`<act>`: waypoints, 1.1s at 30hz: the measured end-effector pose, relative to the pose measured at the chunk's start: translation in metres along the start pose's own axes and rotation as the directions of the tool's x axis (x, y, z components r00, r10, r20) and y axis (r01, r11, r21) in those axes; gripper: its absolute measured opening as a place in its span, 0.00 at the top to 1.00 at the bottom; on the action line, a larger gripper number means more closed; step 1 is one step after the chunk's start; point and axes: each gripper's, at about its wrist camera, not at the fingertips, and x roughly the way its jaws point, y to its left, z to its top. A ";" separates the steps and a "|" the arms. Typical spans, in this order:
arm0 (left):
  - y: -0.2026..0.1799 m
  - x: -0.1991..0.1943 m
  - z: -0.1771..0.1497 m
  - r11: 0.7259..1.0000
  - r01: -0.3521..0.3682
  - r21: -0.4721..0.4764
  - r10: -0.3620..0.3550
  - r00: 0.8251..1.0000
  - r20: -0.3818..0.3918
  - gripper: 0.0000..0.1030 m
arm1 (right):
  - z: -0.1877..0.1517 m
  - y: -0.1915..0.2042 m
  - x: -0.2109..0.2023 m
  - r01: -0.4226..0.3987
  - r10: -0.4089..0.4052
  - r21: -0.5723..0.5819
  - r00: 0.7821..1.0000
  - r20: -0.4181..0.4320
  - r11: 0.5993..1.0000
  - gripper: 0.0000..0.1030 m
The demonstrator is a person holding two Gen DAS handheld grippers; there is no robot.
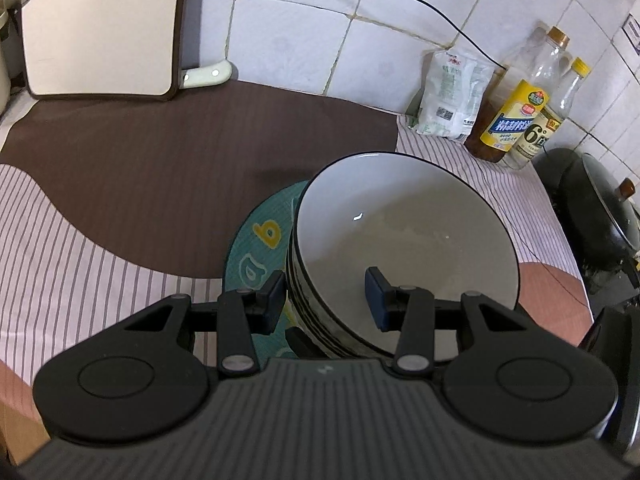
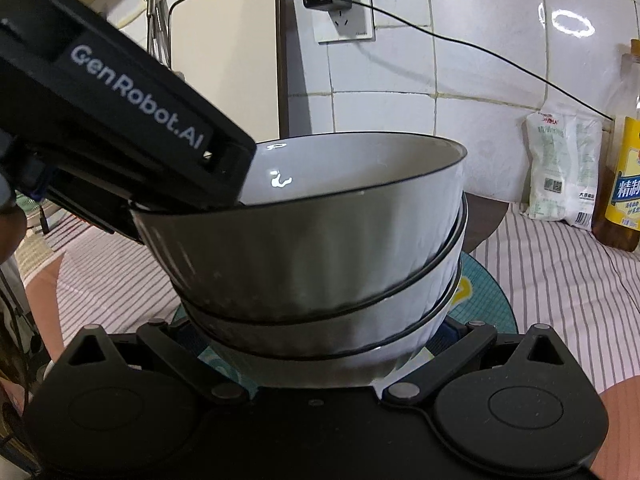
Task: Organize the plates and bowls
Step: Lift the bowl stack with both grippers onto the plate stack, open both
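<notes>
Apparently I hold the stack of white black-rimmed ceramic bowls two-handed for balance: left hand-held gripper straddles the top rim, right hand-held gripper cradles the base, grip unclear, over the teal round mat on the worktop.

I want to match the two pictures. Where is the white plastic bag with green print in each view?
Left wrist view: the white bag leans on the tiled wall at upper right, just left of the bottles, behind the stacked bowls.
Right wrist view: the bag stands at the right edge on the striped cloth, right of the bowls.
Shared landmark: the yellow-label bottle beside the bag.
</notes>
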 end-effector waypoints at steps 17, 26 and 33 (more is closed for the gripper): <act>-0.006 0.009 -0.004 0.999 -0.019 0.038 0.018 1.000 0.018 0.60 | -0.002 0.005 0.014 0.017 -0.016 0.027 0.999 -0.049 0.999 0.00; -0.009 -0.005 -0.004 0.997 -0.077 0.012 0.076 0.996 0.048 0.57 | -0.005 0.016 -0.011 0.136 -0.136 -0.010 0.985 -0.105 0.991 0.00; -0.012 -0.056 -0.007 0.994 -0.103 0.029 0.098 0.987 0.126 0.52 | -0.012 0.015 -0.065 0.168 -0.161 0.141 0.985 -0.061 0.976 0.00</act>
